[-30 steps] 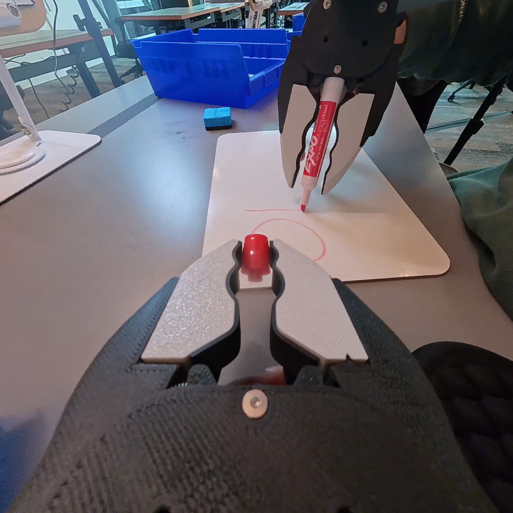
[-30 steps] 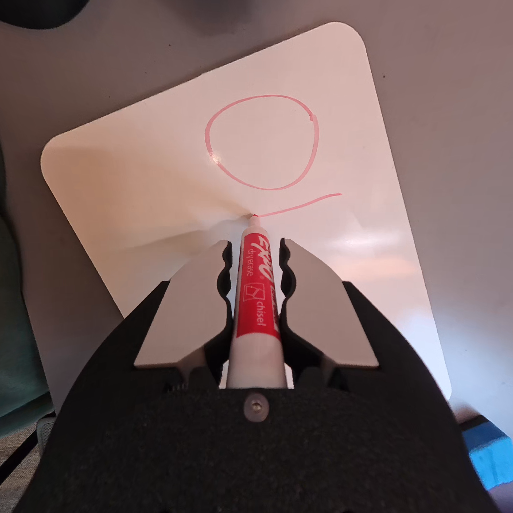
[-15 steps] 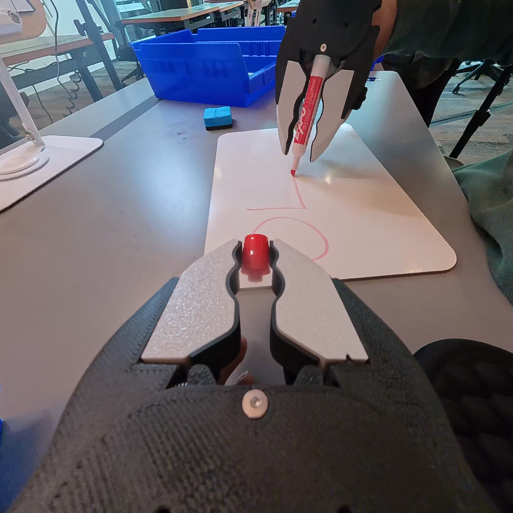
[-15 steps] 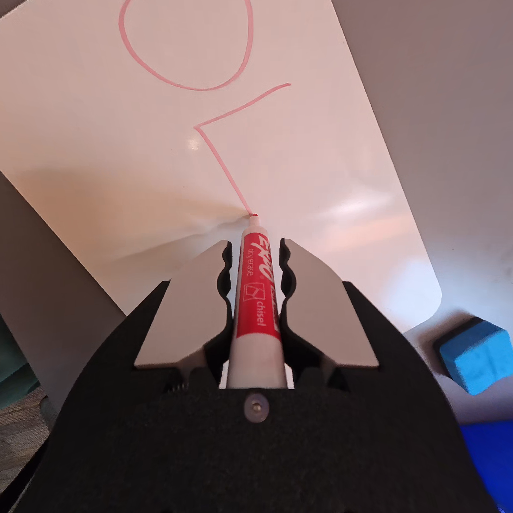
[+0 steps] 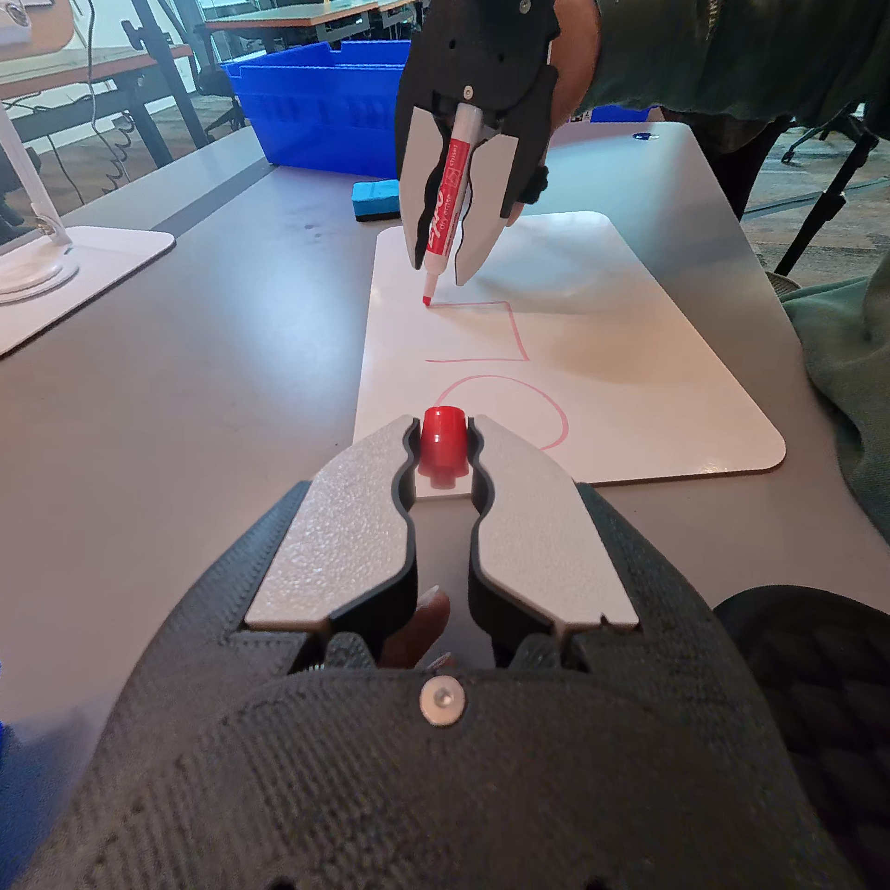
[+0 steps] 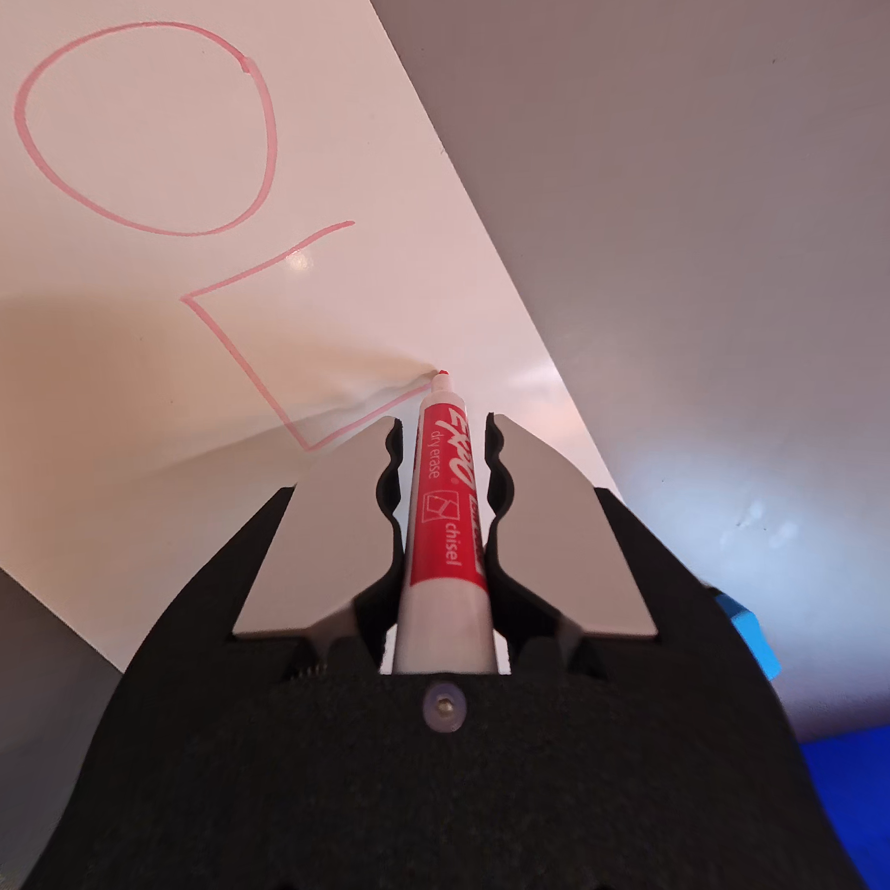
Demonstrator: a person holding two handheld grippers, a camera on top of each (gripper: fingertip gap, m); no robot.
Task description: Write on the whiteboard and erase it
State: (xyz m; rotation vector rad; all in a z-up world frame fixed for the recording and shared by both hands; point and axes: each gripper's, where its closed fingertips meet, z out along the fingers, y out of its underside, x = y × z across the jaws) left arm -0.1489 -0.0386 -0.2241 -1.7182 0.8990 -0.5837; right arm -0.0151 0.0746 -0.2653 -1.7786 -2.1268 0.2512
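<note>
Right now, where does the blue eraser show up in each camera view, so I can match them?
Left wrist view: blue eraser at upper centre, on the table beyond the whiteboard, partly behind the right gripper.
Right wrist view: eraser at the right edge, mostly hidden.
Shared landmark: the red circle.

- The whiteboard [image 5: 650,385] is a white rectangle with rounded corners. It lies flat on the grey table. On it there is a red circle [image 6: 144,130] and, beside the circle, three red lines [image 5: 517,332] of a square that is not closed.
- The marker [image 6: 445,530] has a white body with a red label. It stands tilted, and its red tip touches the board at the end of the last line.
- The red cap [image 5: 443,443] is off the marker, above the near edge of the board.
- The blue eraser [image 5: 375,200] with a black underside lies on the table, just beyond the far edge of the board.
</note>
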